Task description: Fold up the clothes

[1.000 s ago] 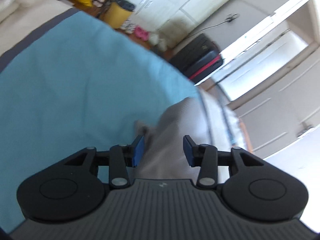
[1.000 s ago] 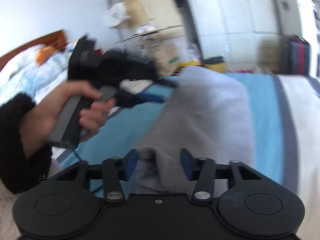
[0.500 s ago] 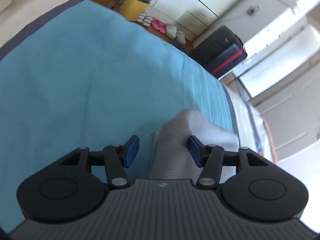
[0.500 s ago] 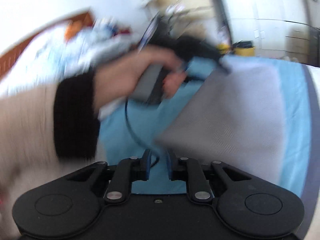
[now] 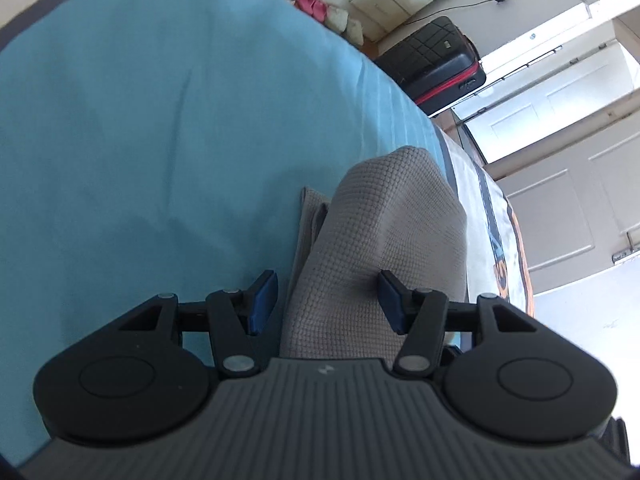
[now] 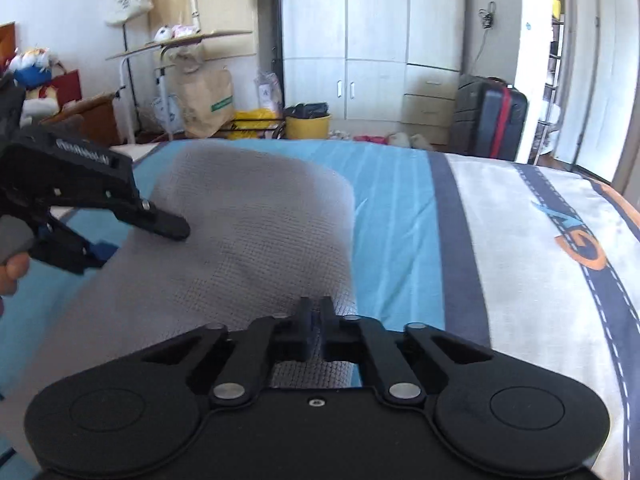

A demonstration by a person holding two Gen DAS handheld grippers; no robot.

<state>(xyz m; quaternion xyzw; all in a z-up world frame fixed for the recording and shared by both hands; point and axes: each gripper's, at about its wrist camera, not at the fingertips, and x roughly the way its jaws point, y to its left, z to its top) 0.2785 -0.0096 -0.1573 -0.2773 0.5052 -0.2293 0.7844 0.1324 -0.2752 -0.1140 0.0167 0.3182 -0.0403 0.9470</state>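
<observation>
A grey waffle-knit cloth [image 5: 384, 232] lies humped on the turquoise bed sheet [image 5: 160, 120]. My left gripper [image 5: 326, 300] is open, and the cloth runs up between its blue pads without being pinched. In the right wrist view the same cloth [image 6: 260, 232] spreads across the sheet [image 6: 396, 220]. There the left gripper [image 6: 144, 242], held by a hand [image 6: 12, 272], straddles the cloth's left edge, one finger above it and one below. My right gripper [image 6: 316, 312] is shut, its tips over the cloth's near right corner. No fold shows between them.
The bedcover turns white with grey and orange print [image 6: 540, 260] on the right. Beyond the bed's far edge stand a black suitcase [image 6: 492, 116], a yellow bucket [image 6: 308, 124], a paper bag [image 6: 208, 104] and white wardrobes [image 6: 376, 40]. Shoes [image 5: 316, 4] lie on the floor.
The right gripper went from open around the cloth to shut and swung right, so the hand with the left gripper slid to the picture's left edge. The left gripper widened slightly and sank over the cloth.
</observation>
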